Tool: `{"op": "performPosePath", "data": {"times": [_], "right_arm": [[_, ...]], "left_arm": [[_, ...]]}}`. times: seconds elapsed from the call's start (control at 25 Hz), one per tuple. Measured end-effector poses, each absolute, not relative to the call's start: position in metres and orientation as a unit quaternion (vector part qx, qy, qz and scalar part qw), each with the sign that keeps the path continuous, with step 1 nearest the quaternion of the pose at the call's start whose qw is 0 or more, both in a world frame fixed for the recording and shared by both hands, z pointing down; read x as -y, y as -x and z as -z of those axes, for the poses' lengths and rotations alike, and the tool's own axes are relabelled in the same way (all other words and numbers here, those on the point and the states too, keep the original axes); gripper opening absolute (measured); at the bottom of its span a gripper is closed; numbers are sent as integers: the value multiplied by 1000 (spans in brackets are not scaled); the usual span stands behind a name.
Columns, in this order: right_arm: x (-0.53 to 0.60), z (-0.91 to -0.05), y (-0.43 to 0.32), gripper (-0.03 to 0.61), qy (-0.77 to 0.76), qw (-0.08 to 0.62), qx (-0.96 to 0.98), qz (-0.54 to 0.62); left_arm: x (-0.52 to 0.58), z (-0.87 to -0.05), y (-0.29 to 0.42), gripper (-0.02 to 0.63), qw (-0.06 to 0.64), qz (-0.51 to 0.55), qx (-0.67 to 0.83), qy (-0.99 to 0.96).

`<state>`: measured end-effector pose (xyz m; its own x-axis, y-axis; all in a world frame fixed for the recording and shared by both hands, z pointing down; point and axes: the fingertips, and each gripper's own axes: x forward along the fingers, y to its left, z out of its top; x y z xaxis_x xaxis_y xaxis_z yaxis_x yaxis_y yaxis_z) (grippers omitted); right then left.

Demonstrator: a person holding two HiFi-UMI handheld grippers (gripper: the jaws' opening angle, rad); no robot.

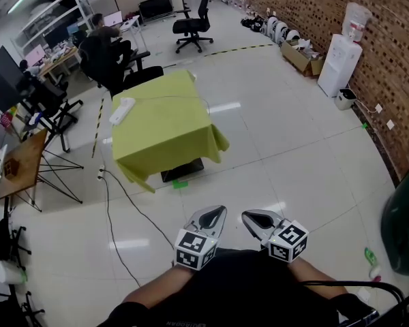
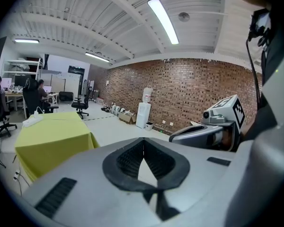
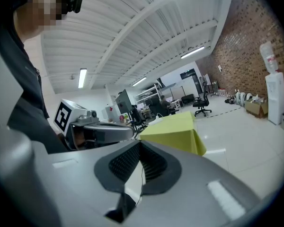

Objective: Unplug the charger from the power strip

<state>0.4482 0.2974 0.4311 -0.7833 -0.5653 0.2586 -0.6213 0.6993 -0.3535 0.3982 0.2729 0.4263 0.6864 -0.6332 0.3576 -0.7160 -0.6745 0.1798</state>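
A table under a yellow-green cloth (image 1: 165,127) stands a few steps ahead of me on the tiled floor. A white power strip (image 1: 121,110) lies on its far left corner, with a thin white cable (image 1: 174,97) running from it along the back of the tabletop. The charger is too small to make out. Both grippers are held low near my body, well short of the table. My left gripper (image 1: 214,214) is shut with nothing in it, as is my right gripper (image 1: 253,216). The left gripper view shows the table (image 2: 52,136) and the strip (image 2: 32,120) at left.
A black cable (image 1: 119,203) trails across the floor from the table toward me. Black office chairs (image 1: 193,24), desks and a seated person (image 1: 99,36) fill the back left. A brick wall (image 1: 368,53) with a water dispenser (image 1: 341,63) runs along the right. A tripod stand (image 1: 51,165) is at left.
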Motion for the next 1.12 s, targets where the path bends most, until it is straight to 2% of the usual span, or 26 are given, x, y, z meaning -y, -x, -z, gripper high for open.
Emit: {"op": "performPosePath", "data": {"times": [0.68, 1.12], "right_arm": [[-295, -438, -448, 3, -322, 60, 916, -231], [-276, -441, -416, 3, -310, 67, 918, -237]], "left_arm": [[-269, -430, -392, 8, 161, -128, 381, -901], [-254, -436, -358, 8, 173, -123, 396, -893]]}}
